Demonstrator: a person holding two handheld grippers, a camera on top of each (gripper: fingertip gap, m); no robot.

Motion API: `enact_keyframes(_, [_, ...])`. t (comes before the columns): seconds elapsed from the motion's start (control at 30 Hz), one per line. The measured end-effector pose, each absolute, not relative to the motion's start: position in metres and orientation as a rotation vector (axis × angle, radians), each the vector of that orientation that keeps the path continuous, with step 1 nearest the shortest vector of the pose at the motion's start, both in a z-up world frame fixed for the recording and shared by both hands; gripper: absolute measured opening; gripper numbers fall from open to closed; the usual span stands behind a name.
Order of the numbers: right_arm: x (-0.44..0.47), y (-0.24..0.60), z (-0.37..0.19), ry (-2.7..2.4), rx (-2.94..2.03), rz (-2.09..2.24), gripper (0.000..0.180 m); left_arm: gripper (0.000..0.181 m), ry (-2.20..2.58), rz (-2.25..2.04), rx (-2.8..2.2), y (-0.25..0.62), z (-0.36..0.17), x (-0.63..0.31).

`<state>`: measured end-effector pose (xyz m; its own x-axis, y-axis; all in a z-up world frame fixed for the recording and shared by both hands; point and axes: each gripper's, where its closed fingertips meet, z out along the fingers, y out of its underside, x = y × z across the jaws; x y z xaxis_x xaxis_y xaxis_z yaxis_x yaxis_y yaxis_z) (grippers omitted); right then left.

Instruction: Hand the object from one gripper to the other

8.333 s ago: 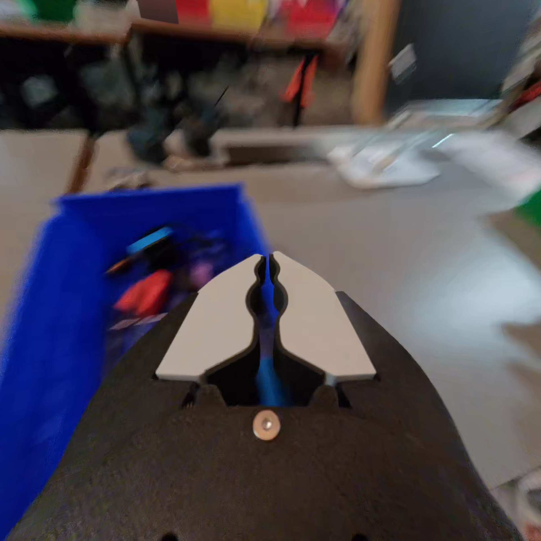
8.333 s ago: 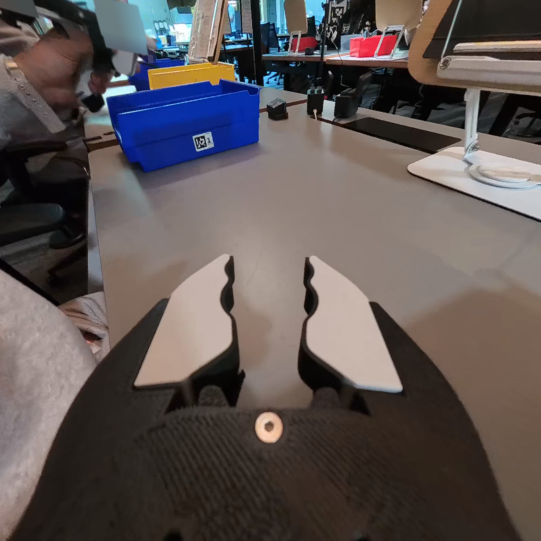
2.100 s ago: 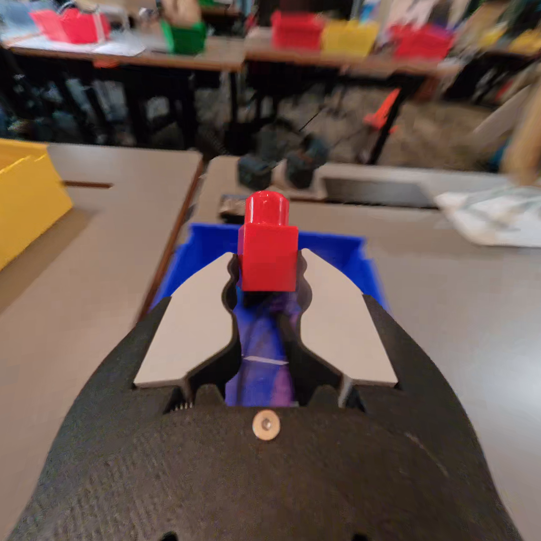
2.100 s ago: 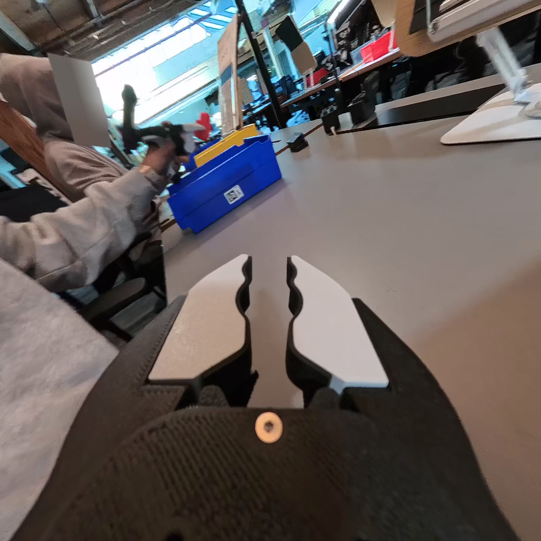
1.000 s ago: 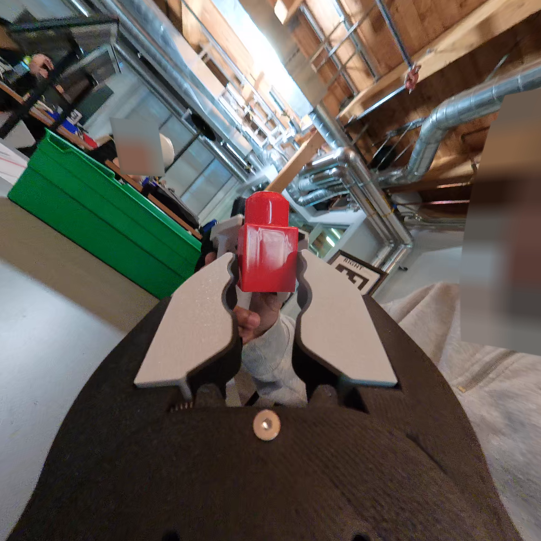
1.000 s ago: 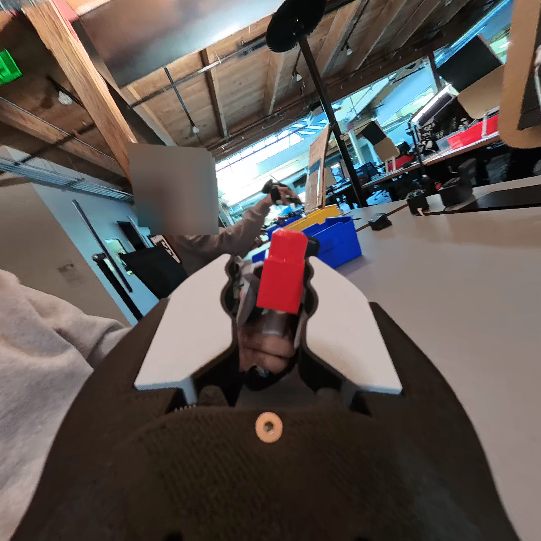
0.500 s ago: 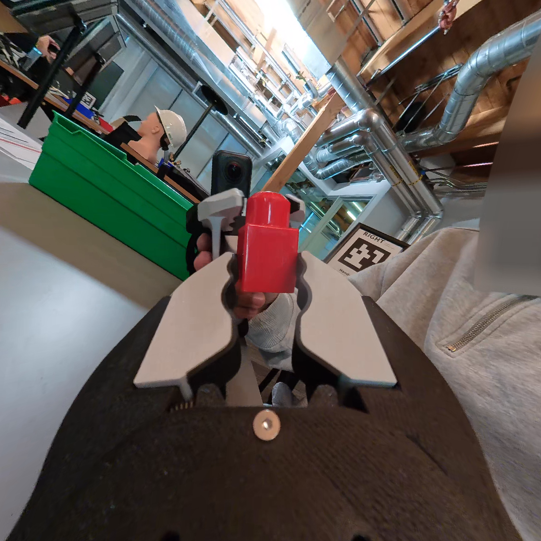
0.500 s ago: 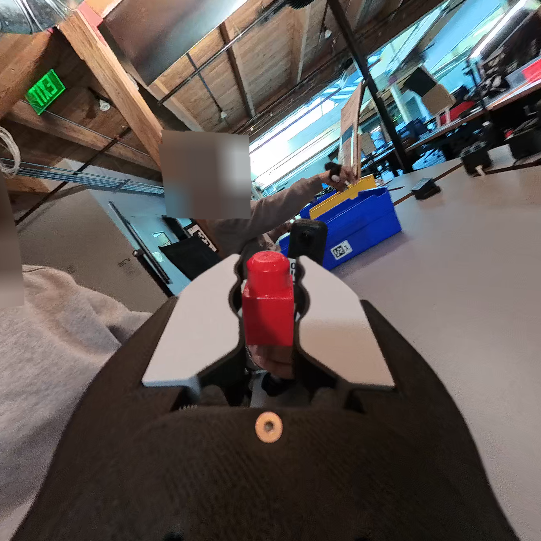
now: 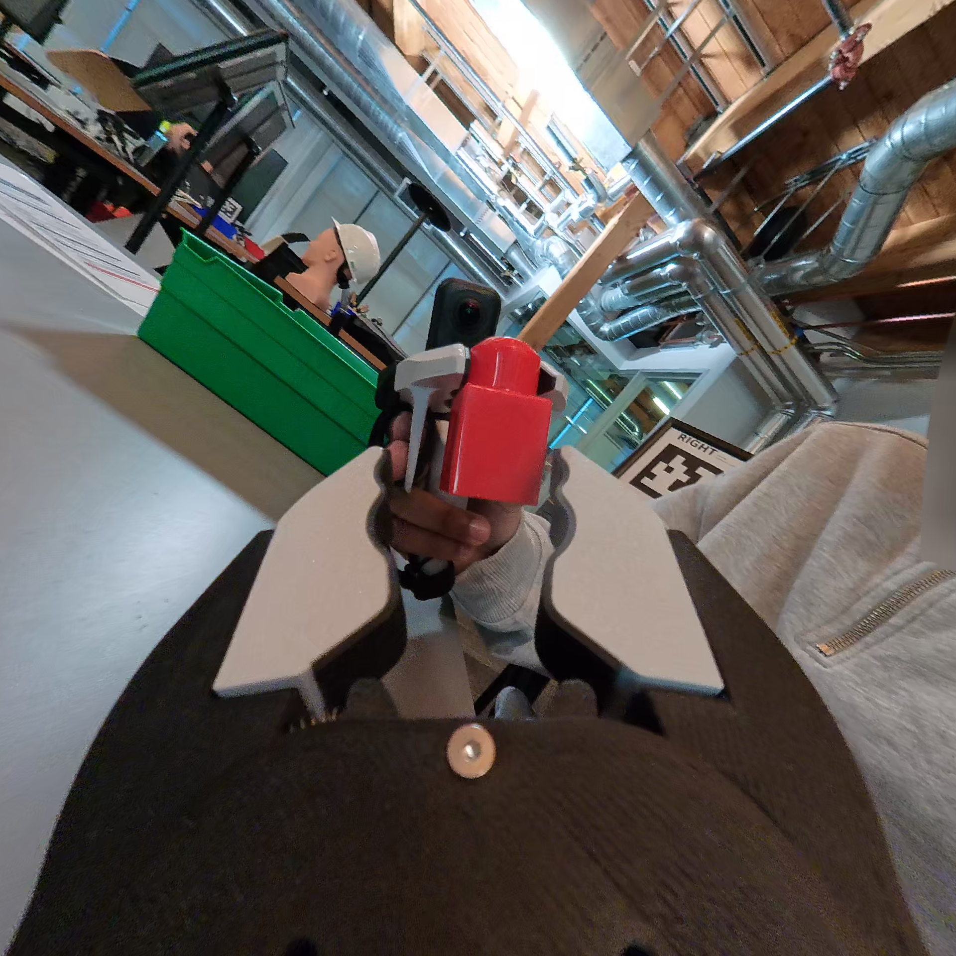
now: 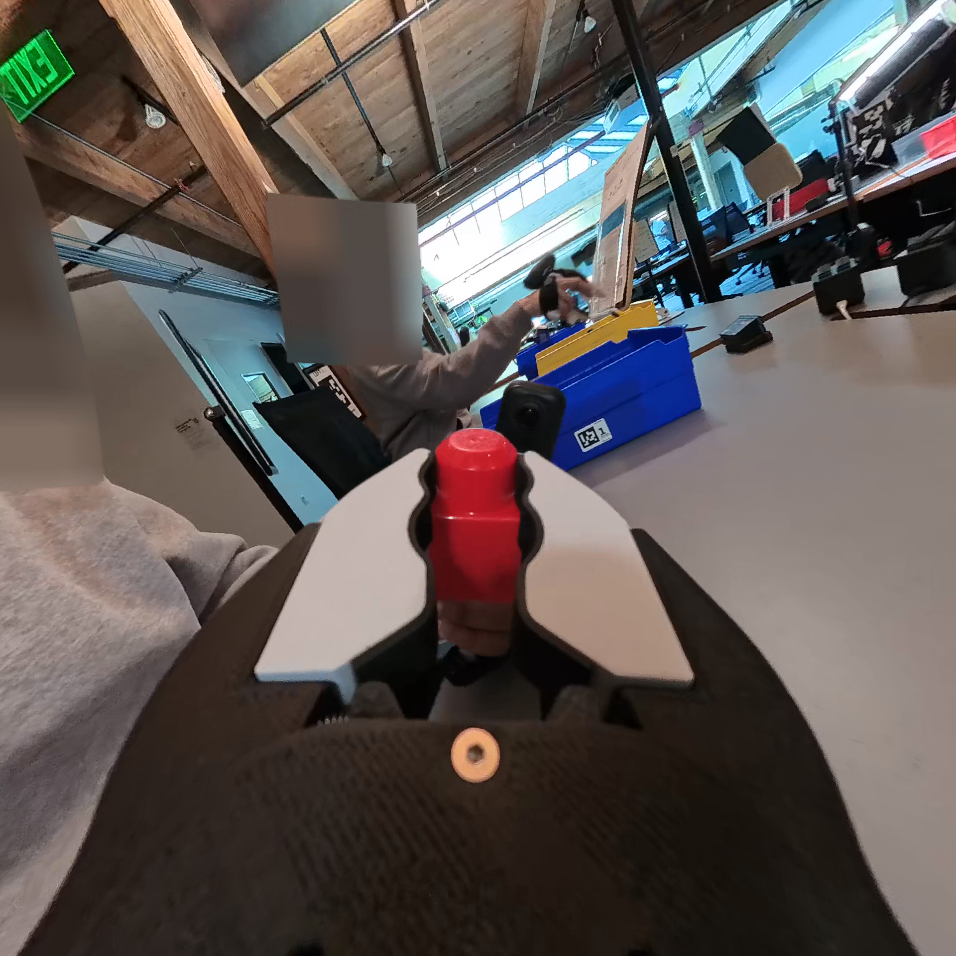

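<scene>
The red block [image 10: 475,538] is a shiny plastic brick with a square body and a round knob on top. It is up in the air, not on the table [image 10: 807,517].

The right tongs [image 10: 475,483] are closed tight on it. Their flat grey fingers with wavy inner edges press both sides of the knob and the top of the square part. In the left wrist view, those same tongs grip the knob from behind.

The left tongs [image 9: 468,465] are wide open. The block [image 9: 494,439] sits just past their tips, with a gap on each side, so they hold nothing.

A hand [image 9: 439,522] in a soft grey ribbed sleeve is under the block.

A smooth blue bin [image 10: 621,393] stands near the far left side of the grey table. A green bin [image 9: 253,357] stands farther off.
</scene>
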<state>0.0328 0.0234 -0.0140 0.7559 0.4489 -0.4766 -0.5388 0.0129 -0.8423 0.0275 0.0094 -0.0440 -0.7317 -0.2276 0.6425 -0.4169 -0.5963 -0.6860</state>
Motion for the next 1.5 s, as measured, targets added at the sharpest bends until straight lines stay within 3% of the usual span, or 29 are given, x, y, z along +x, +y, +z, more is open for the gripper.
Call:
enact_keyframes(0.3, [0.057, 0.01, -0.023, 0.076, -1.473, 0.525, 0.03, 0.073, -1.709, 2.481, 1.257, 0.007, -0.059, 0.04])
enact_keyframes(0.43, [0.049, 0.007, -0.03, -0.036, -1.549, 0.449, 0.03, 0.069, -2.015, 2.413, 1.226, -0.006, -0.068, 0.038])
enact_keyframes(0.87, [0.031, 0.006, -0.025, -0.093, -1.5, 0.562, 0.03, 0.059, -2.204, 2.411, 1.1, -0.018, -0.067, 0.029])
enact_keyframes(1.5, [0.019, 0.011, -0.028, -0.114, -1.502, 0.58, 0.03, 0.041, -2.201, 2.419, 1.036, -0.023, -0.065, 0.024])
